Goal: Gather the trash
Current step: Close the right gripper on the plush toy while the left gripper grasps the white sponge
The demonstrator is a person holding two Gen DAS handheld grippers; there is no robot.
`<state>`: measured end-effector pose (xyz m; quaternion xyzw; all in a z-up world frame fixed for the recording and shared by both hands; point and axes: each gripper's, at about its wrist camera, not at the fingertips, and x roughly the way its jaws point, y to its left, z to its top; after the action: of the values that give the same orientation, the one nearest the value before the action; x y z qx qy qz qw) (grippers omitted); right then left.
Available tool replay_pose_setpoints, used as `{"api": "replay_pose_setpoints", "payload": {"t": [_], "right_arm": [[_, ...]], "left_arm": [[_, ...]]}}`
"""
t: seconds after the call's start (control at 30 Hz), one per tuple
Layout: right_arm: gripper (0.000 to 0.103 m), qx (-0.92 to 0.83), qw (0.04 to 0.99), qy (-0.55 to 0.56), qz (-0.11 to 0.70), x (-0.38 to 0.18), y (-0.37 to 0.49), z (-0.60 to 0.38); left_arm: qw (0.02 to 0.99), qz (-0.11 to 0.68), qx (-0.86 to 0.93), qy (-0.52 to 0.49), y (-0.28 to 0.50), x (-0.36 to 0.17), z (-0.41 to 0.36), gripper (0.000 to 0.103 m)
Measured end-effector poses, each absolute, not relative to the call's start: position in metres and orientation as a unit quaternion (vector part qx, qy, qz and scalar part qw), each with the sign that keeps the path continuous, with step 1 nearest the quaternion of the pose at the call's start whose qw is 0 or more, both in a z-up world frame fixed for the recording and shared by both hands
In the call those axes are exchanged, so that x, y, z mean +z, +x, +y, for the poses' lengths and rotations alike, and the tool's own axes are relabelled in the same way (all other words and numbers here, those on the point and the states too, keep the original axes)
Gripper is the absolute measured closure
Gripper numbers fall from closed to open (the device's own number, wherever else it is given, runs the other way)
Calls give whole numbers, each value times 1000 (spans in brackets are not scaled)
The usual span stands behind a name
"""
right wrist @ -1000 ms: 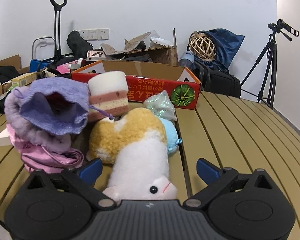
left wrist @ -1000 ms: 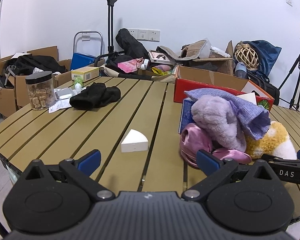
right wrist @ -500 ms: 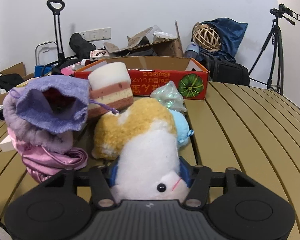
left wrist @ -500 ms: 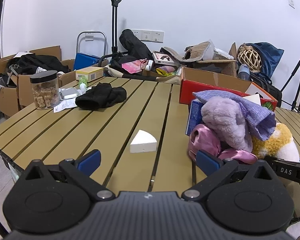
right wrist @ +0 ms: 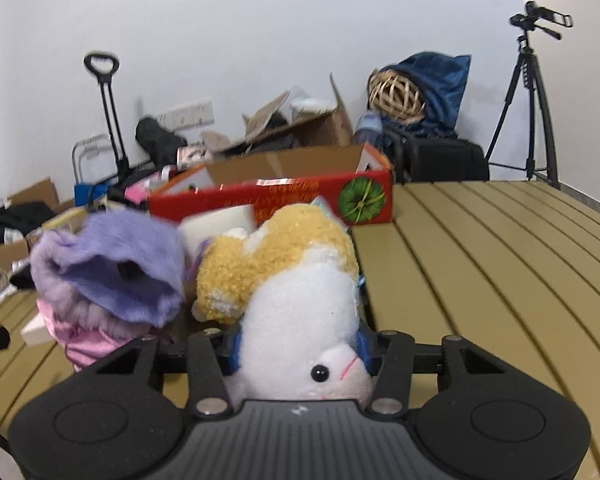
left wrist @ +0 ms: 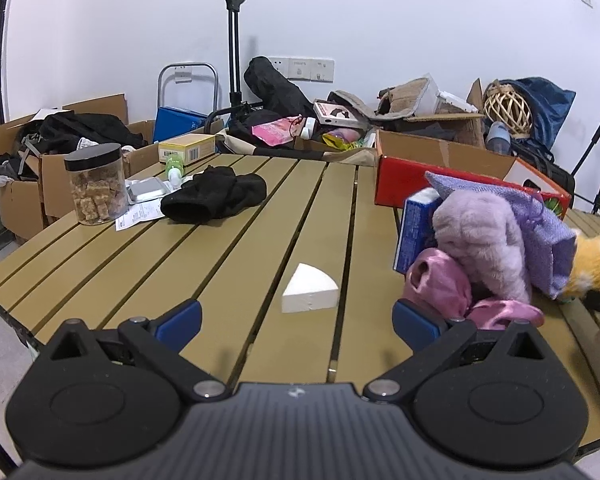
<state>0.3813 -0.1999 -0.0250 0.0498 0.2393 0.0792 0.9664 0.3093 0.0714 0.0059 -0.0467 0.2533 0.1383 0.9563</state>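
1. Slatted olive-tan worktop (left wrist: 236,264) in a cluttered room with a white wall; cardboard boxes and bags are heaped behind it.
2. White-and-yellow plush toy with a black bead eye (right wrist: 300,312) lies at the near right part of the worktop, face toward the right wrist camera. Right hand-held gripper (right wrist: 298,350) has just been closing on it; blue pads now press both sides of the white head, so the toy is gripped.
3. Touching the toy's left flank in the right wrist view: a soft heap made of a purple knitted pouch (right wrist: 112,272), a lilac fluffy cloth (left wrist: 480,240) and a pink satin cloth (left wrist: 440,284). A blue-and-white carton (left wrist: 414,228) stands upright against the heap's far-left side in the left wrist view.
4. Beyond the heap: an open red cardboard box with a green round emblem (right wrist: 320,200), on the worktop.
5. Left hand-held gripper (left wrist: 296,316) hovers low over the near edge, jaws wide, nothing between them. A white wedge-shaped foam block (left wrist: 310,290) lies just ahead of it, apart from the pink cloth.
6. Far left of the worktop: a crumpled black cloth (left wrist: 216,198), a clear jar with black lid holding brown chunks (left wrist: 96,188), and a paper receipt (left wrist: 140,214) between them.
7. Right background: a black tripod with a camera (right wrist: 532,96) on the floor.
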Motion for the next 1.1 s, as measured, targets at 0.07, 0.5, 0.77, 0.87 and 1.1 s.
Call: {"api": "replay_pose_setpoints", "payload": {"t": [0.07, 0.5, 0.77, 0.87, 1.1], "right_arm": [[55, 70, 968, 56, 234, -23, 380, -207], [55, 34, 971, 89, 219, -24, 372, -246], [55, 29, 973, 94, 208, -27, 369, -256], [55, 29, 973, 96, 207, -29, 369, -257], [55, 36, 974, 92, 205, -32, 369, -251]], "left_arm": [[956, 255, 136, -43, 312, 4, 73, 0], [948, 271, 163, -43, 359, -5, 78, 0], [945, 284, 164, -17, 384, -15, 72, 11], [943, 290, 165, -23, 391, -18, 75, 15], [938, 307, 157, -40, 399, -23, 81, 38]]}}
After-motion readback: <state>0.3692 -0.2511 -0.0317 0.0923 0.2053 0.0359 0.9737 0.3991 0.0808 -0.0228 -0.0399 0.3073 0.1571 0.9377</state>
